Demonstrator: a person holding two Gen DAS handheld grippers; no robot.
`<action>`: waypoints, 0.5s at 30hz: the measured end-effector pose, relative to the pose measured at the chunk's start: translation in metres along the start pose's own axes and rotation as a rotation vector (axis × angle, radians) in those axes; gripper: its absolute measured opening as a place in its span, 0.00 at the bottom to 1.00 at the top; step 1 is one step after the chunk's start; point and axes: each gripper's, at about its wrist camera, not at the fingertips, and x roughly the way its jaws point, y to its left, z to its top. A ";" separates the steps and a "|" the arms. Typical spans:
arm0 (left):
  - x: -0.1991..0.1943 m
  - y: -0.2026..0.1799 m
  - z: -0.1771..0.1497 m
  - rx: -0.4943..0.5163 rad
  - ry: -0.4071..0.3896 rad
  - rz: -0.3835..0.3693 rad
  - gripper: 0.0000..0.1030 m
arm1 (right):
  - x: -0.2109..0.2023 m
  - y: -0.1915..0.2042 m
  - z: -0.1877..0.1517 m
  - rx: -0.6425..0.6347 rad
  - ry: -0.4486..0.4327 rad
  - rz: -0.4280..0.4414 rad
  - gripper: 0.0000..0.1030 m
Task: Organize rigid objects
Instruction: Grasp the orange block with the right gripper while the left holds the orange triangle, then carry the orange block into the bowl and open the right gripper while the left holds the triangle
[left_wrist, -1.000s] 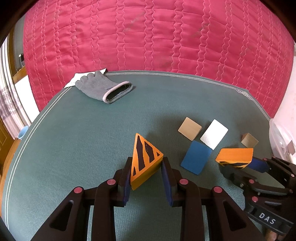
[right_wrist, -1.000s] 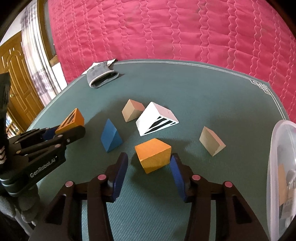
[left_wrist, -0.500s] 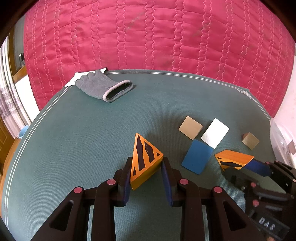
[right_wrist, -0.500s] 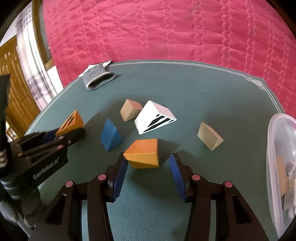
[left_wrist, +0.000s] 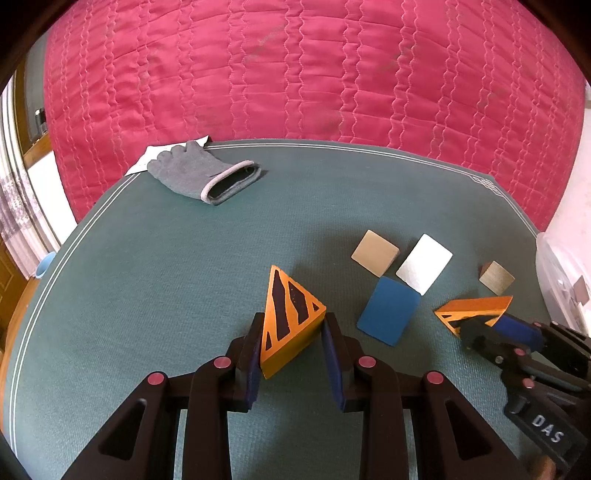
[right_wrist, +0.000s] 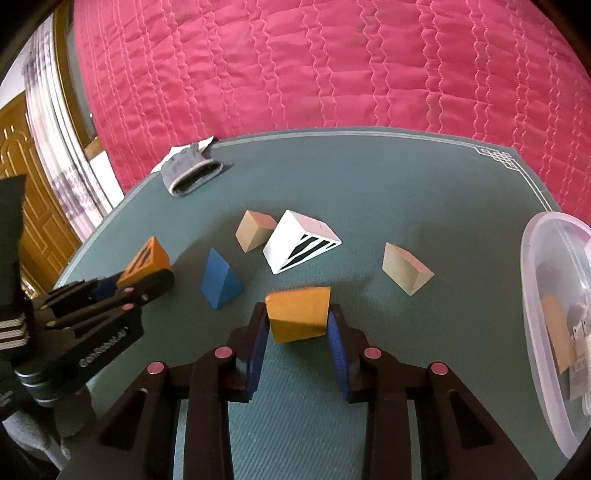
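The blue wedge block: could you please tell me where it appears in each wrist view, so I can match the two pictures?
Left wrist view: the blue wedge block lies right of centre, between the striped orange wedge in the left gripper and the right gripper.
Right wrist view: it stands left of centre, ahead of the left gripper.
Shared landmark: the grey glove at the table's far left edge.

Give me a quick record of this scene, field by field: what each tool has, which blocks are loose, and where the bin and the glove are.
left tool: shut on striped orange wedge
right tool: shut on plain orange wedge
loose blocks: blue wedge, tan block, white striped wedge, tan wedge
surface: green mat
bin: clear, at right edge, holds some pieces
glove: grey, far left corner, lying flat
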 end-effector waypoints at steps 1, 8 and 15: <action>-0.001 -0.001 0.000 0.001 -0.001 -0.001 0.30 | -0.003 -0.001 0.000 0.005 -0.007 0.003 0.32; -0.001 0.000 0.000 0.011 -0.003 -0.009 0.30 | -0.025 -0.010 -0.003 0.053 -0.050 0.008 0.32; -0.005 -0.003 -0.001 0.025 -0.009 -0.026 0.30 | -0.051 -0.025 -0.002 0.109 -0.108 0.001 0.32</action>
